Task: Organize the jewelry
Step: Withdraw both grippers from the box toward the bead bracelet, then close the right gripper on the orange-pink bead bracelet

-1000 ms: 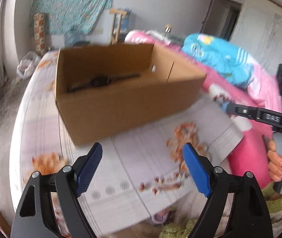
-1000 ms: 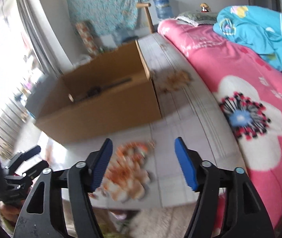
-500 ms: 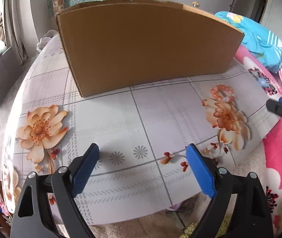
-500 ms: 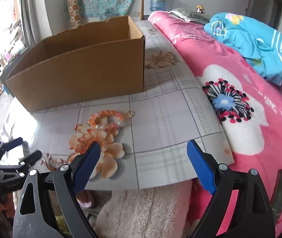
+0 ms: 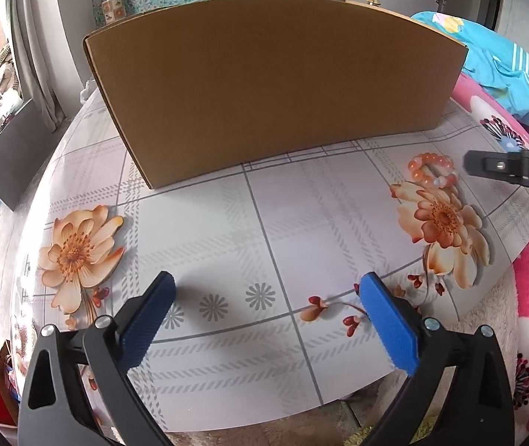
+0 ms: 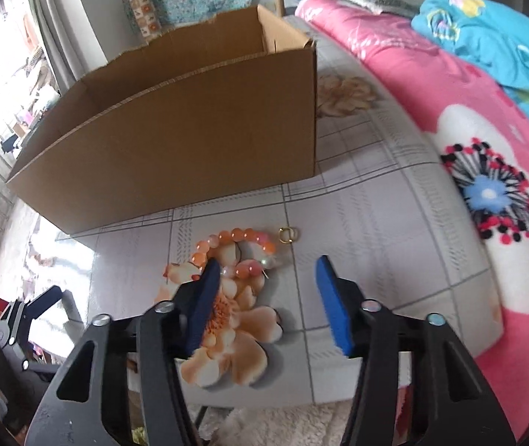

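Note:
An orange bead bracelet (image 6: 241, 249) lies on the flowered tablecloth just ahead of my right gripper (image 6: 267, 273), which is open and empty; its left finger covers part of the bracelet. A small gold ring (image 6: 287, 235) lies right of the bracelet. The bracelet also shows in the left wrist view (image 5: 431, 169), far right. An open cardboard box (image 6: 175, 145) stands behind them, and fills the back in the left wrist view (image 5: 275, 85). My left gripper (image 5: 264, 293) is open and empty low over the table (image 5: 227, 223), well left of the bracelet.
A bed with a pink flowered quilt (image 6: 487, 171) and a blue blanket (image 6: 495, 37) lies to the right of the table. The table's front edge (image 5: 301, 401) is close below both grippers. The right gripper's tip (image 5: 502, 165) reaches in beside the bracelet in the left wrist view.
Both grippers have dropped lower and closer to the table. The right gripper has moved forward up to the bracelet. The box interior is now hidden from the left wrist view.

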A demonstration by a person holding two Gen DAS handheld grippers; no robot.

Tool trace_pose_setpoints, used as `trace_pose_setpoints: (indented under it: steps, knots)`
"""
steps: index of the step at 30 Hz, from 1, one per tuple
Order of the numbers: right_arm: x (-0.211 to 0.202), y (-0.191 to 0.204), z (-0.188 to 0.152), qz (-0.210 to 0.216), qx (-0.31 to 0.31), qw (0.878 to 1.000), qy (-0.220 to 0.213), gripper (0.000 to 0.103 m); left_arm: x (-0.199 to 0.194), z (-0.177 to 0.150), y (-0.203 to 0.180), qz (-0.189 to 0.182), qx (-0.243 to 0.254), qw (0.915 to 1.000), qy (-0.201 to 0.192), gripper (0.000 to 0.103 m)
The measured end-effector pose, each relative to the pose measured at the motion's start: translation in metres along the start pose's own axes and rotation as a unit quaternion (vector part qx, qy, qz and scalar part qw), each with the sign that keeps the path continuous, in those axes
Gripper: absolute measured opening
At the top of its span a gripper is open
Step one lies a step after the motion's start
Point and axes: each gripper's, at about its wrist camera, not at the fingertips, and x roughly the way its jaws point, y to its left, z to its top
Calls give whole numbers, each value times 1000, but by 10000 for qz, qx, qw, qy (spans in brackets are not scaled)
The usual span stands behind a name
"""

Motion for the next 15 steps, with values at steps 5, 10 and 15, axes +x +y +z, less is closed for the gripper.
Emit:
trace_pose_setpoints:
  steps: [5, 10, 15]
  knots:
    - [14, 1, 6, -46, 26, 9999, 149, 35, 0, 1, -1, 18, -12, 10000, -5, 98]
    - [25, 4, 8, -78, -54, 9996, 273, 29, 0, 1, -2, 19, -13, 10000, -4, 98]
    - [27, 7, 12, -103, -110, 9994, 307, 21, 1, 0, -1, 18, -10, 10000, -6, 98]
